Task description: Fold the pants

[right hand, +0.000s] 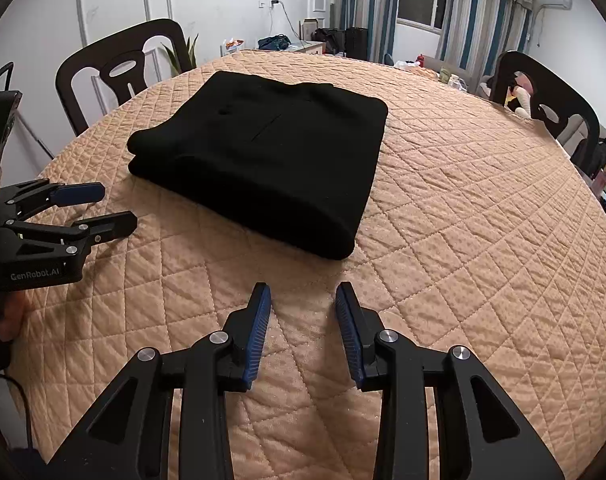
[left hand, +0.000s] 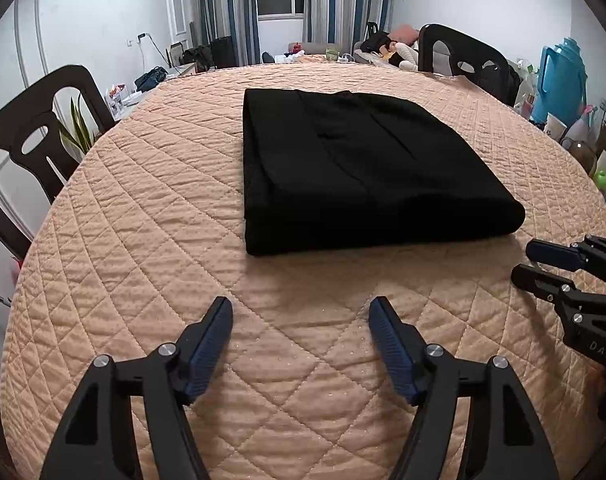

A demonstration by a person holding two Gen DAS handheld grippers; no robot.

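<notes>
Black pants lie folded into a thick rectangle on the peach quilted table cover. My left gripper hovers over the cover just short of the pants' near edge, open, with only quilt between its fingers. Off to its right is my right gripper, also open. In the right wrist view the folded pants lie ahead and slightly left. There my right gripper stands open over bare quilt, and my left gripper comes in from the left, open and empty.
Dark chairs stand around the table: one at the left, one at the far right. A blue thermos and clutter sit at the right edge. A person's hand holds the left gripper's handle.
</notes>
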